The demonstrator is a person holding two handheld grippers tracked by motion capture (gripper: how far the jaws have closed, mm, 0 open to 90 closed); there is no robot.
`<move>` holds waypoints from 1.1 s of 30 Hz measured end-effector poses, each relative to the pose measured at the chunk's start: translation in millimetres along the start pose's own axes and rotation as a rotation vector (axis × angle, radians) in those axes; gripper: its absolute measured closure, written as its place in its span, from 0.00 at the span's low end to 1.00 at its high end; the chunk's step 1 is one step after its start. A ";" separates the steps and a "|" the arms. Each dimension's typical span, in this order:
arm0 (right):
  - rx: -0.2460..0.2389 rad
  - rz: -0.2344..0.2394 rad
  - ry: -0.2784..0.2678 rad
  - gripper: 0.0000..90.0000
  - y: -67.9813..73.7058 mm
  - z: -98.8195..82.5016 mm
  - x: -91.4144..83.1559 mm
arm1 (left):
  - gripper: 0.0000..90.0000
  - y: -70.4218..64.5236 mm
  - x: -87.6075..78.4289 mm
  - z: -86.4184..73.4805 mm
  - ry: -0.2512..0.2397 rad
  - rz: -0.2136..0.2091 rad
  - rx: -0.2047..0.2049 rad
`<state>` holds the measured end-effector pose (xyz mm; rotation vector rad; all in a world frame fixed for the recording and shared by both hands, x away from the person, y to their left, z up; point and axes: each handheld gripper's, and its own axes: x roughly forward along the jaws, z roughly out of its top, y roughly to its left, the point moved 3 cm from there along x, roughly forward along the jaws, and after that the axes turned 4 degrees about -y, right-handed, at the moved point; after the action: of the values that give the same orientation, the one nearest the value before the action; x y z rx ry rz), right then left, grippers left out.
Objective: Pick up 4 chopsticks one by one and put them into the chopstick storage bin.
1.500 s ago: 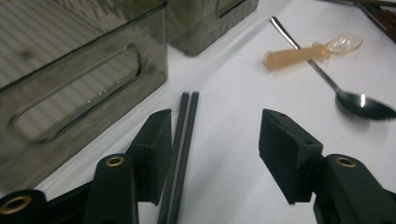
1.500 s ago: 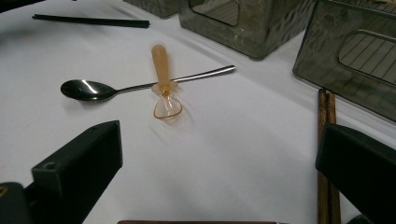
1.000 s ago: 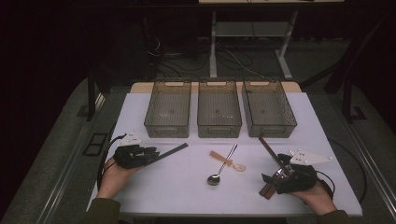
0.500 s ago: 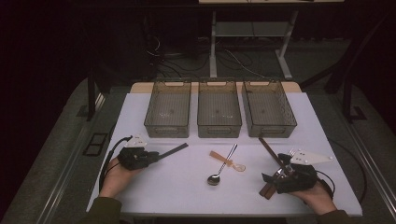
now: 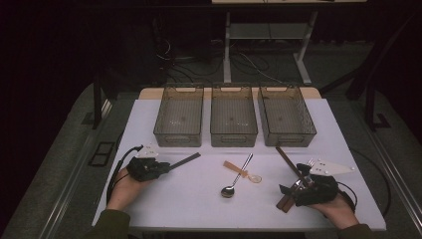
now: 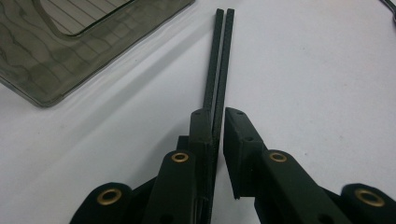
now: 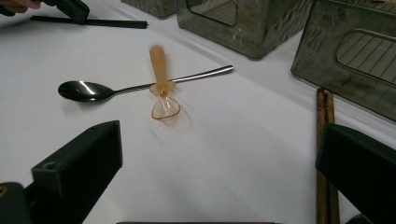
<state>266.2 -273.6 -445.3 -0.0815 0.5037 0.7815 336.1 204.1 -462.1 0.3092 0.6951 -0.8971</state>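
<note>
A pair of black chopsticks (image 5: 186, 159) (image 6: 222, 46) lies on the white table (image 5: 199, 204) at the left. My left gripper (image 5: 166, 166) (image 6: 218, 112) has them between its jaws. The jaws have just been closing and stand almost together, with a thin gap still showing at one jaw. My right gripper (image 5: 293, 181) (image 7: 217, 135) rests at the right, its jaws wide open with nothing between the pads. Brown wooden chopsticks (image 5: 286, 158) (image 7: 325, 112) run along its right jaw. In the middle a metal spoon (image 5: 238, 177) (image 7: 84, 90) lies crossed by an orange plastic spoon (image 5: 241, 172) (image 7: 159, 65).
Three smoky see-through bins stand side by side at the back of the table: left (image 5: 178, 140), middle (image 5: 234, 140), right (image 5: 293, 140). A corner of the left bin (image 6: 56, 70) lies close to the black chopsticks. A cable trails from each gripper.
My left gripper has slid a little to the right along the black chopsticks, which have stayed in place. The right gripper and both spoons have not moved.
</note>
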 end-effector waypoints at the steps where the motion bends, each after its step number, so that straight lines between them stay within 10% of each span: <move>1: 0.000 0.000 0.000 0.00 0.0 0.1 0.0 | 0.91 -0.7 0.5 0.0 -0.003 -0.002 -0.007; 33: -0.004 -0.001 0.002 0.00 1.1 0.4 0.1 | 0.95 -2.5 4.6 -2.0 0.026 -0.043 0.031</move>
<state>265.6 -272.7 -444.9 -0.0861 0.5042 0.7819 335.2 200.9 -466.6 0.3350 0.7148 -0.9472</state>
